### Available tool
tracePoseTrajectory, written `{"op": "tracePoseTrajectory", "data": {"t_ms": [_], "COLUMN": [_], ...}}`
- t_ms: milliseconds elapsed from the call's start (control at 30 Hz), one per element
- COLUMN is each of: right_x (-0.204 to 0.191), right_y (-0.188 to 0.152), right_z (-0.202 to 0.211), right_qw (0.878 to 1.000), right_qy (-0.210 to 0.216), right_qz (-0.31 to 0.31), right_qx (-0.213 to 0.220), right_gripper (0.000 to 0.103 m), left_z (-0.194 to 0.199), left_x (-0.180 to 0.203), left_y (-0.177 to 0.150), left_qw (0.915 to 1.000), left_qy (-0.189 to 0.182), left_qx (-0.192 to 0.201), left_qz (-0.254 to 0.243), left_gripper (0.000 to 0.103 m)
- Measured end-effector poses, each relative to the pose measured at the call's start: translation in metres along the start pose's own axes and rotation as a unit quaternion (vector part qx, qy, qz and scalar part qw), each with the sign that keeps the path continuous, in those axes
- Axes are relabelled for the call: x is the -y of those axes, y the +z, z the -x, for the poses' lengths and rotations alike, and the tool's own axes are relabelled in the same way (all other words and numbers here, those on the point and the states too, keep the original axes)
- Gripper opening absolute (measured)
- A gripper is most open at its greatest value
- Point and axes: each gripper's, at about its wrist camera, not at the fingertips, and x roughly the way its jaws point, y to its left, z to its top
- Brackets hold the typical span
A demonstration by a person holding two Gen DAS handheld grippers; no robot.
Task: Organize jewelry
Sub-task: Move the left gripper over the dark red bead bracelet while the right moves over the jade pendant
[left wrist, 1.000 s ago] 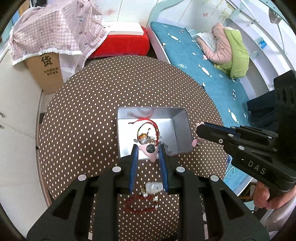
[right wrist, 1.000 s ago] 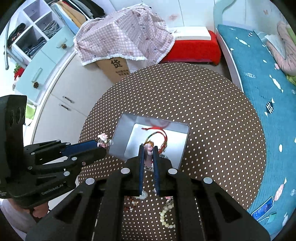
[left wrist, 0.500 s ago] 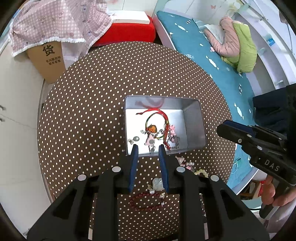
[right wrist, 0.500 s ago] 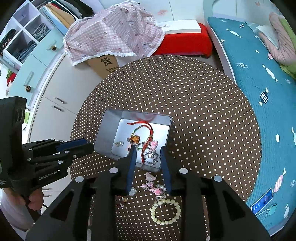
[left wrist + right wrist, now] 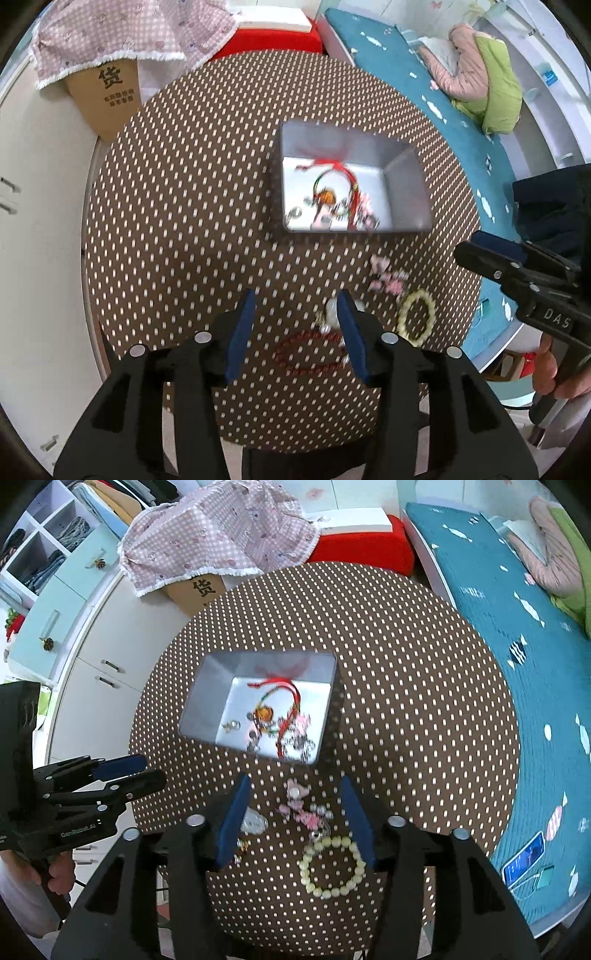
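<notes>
A silver tin stands on the round polka-dot table. It holds a red cord bracelet and several small charms. In front of the tin lie pink charms, a cream bead bracelet, a clear pendant and a dark red bead bracelet. My left gripper hovers over the dark red bracelet, its jaws opening and empty. My right gripper is above the pink charms, its jaws opening with nothing gripped.
A cardboard box under a pink checked cloth and a red cushion sit behind the table. White cabinets stand to the left, a teal bed to the right with a phone on it.
Both grippers let go of small pieces over the tin, drew back toward the near edge of the table and opened wider. The tin now sits farther away in both views.
</notes>
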Motion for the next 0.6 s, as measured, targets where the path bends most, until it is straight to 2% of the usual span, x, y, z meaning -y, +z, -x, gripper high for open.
{"op": "tracePoseTrajectory", "data": {"t_ms": [167, 400, 600], "right_x": [0.001, -0.002, -0.006], "right_y": [-0.022, -0.05, -0.061], "right_z": [-0.01, -0.031, -0.041], "right_qw": [1.0, 0.998, 0.997], "right_qy": [-0.005, -0.015, -0.011], "right_qz": [-0.005, -0.015, -0.028], "right_qx": [-0.019, -0.057, -0.072], "right_gripper": [0.064, 0.068, 0.068], "left_z": [-0.011, -0.041, -0.06], "left_x": [-0.001, -0.009, -0.015], "left_y": [-0.027, -0.045, -0.054], "left_qw": [0.9996, 0.9983, 0.9967], "left_qy": [0.001, 0.003, 0.033], "left_qx": [-0.027, -0.058, -0.074], "left_qz": [-0.002, 0.0, -0.005], "left_gripper": [0.052, 0.051, 0.036]}}
